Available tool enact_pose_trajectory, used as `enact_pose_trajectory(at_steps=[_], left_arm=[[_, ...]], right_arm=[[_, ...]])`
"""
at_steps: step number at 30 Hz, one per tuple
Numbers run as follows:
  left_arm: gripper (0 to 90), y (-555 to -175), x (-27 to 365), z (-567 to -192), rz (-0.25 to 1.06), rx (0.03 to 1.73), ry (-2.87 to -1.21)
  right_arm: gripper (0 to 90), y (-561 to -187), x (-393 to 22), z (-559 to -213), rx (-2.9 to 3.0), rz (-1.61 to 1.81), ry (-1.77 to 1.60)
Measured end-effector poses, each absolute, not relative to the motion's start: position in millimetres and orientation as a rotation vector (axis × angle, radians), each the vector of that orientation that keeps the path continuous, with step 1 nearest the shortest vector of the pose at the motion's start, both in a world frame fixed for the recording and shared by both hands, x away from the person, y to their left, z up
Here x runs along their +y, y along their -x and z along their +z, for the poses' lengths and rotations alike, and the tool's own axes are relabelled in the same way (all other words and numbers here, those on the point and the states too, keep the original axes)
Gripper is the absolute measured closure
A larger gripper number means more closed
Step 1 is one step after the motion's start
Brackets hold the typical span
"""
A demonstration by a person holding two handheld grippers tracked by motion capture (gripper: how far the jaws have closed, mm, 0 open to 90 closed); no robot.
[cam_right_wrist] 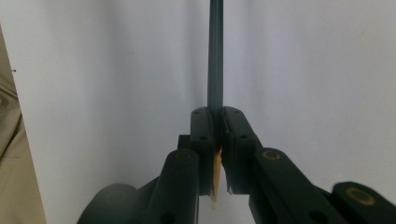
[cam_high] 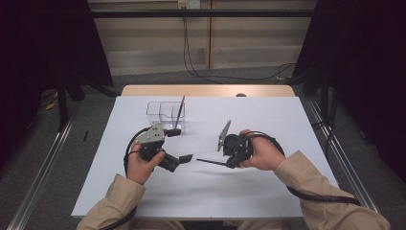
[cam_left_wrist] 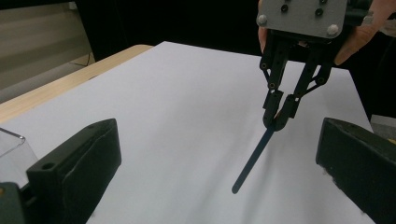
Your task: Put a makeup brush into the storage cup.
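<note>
High view: right gripper (cam_high: 229, 162) is clamped on a thin dark pencil (cam_high: 210, 162), which sticks out to the left, low over the white table sheet (cam_high: 268, 115). Left gripper (cam_high: 183, 143) sits near it with jaws spread and nothing between them. A clear plastic organizer (cam_high: 160, 111) stands behind the left gripper, with one dark pencil-like stick (cam_high: 181, 111) leaning in it.

Left gripper view: own jaws wide apart, empty — right gripper (cam_left_wrist: 279, 122) ahead, pinching the pencil (cam_left_wrist: 254, 156), which slants down toward the sheet; whether its far end touches I can't tell.

Right gripper view: jaws closed on the pencil (cam_right_wrist: 215, 56) — it runs straight up along the jaw line, pale wooden end showing between the pads.
</note>
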State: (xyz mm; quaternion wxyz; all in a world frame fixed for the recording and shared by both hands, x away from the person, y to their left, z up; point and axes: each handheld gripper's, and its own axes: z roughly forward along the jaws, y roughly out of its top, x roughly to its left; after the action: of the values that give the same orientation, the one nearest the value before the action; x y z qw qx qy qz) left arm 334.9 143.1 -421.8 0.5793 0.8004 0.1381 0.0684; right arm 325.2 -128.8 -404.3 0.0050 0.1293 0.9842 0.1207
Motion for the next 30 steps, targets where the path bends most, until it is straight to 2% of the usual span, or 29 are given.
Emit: enact_pose_trajectory(at_steps=[9, 14, 21, 25, 30], left_arm=[[0.0, -334, 137, -420, 0.138, 0.28, -1.938], [0.0, -333, 130, -420, 0.107, 0.252, -2.028], [0.0, -336, 122, -417, 0.042, 0.284, -2.075], [0.3, -335, 118, -416, 0.04, 0.271, -2.167], [11.1, -334, 115, -412, 0.058, 0.232, -2.25]], right_arm=[[83.6, -322, -120, -403, 3.095, 0.383, -0.359], [83.6, -322, -117, -403, 3.092, 0.39, -0.341], [83.6, -322, -111, -403, 3.097, 0.392, -0.322], [83.5, -322, -110, -404, 3.1, 0.382, -0.332], [83.5, -322, -108, -404, 3.101, 0.384, -0.313]])
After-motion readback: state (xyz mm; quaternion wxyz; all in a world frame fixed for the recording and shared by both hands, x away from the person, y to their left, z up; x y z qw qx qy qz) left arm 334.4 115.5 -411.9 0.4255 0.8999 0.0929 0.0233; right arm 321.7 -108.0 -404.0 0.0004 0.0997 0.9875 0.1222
